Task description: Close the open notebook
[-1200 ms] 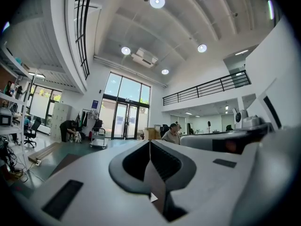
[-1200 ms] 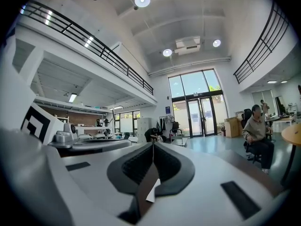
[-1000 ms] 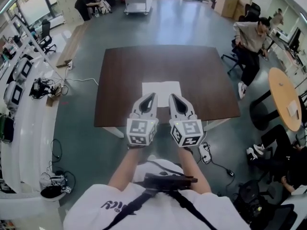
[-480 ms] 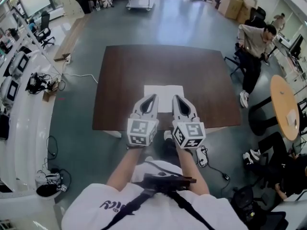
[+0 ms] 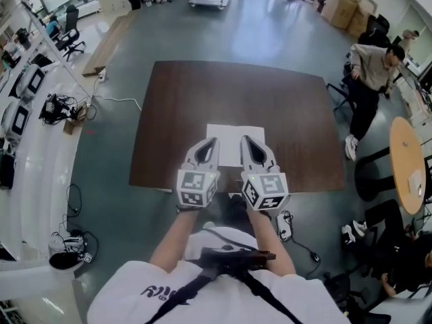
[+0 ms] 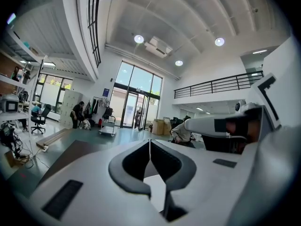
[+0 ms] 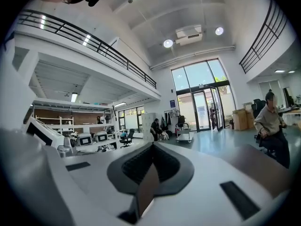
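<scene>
Here: dark brown surface fills middle of head view. White notebook lies open near surface's front edge. Left claw, right claw side by side over notebook, each pressed together, empty.

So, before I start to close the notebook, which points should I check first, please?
1. Notebook lies open and flat on the table: ok.
2. Left gripper empty, jaws together: ok.
3. Right gripper empty, jaws together: ok.
4. Jaws open enough to take a cover: not ok, both are shut.
5. Grippers down at the pages: not ok, both point out across the room.
6. Where the spine runs: cannot tell.
</scene>
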